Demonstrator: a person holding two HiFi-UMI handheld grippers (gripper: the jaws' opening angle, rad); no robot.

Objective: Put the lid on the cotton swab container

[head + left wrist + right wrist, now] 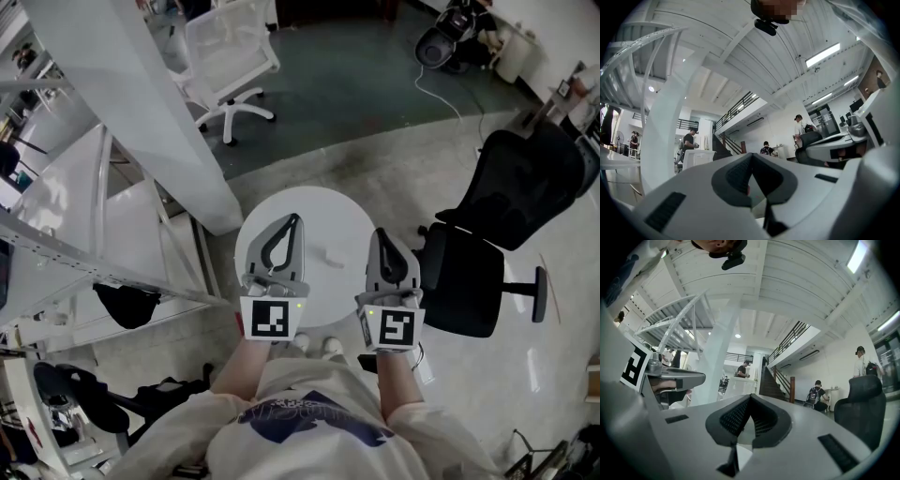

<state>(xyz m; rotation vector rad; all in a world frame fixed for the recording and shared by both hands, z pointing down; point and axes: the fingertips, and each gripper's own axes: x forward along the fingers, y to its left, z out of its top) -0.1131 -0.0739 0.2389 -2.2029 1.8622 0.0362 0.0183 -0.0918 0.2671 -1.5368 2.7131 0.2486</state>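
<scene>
L gripper (295,219) & R gripper (379,232) are held side by side over a small round white table (323,202), R one at its right edge. Both sets of jaws are closed tip to tip w/ nothing btwn them in either gripper view. One small pale item (331,253) lies on the tabletop btwn the grippers, apart from both. It's too small to tell if it's the cotton swab container or its lid. Black office chair (483,272) is just right of the table, white chair (230,56) well beyond.
</scene>
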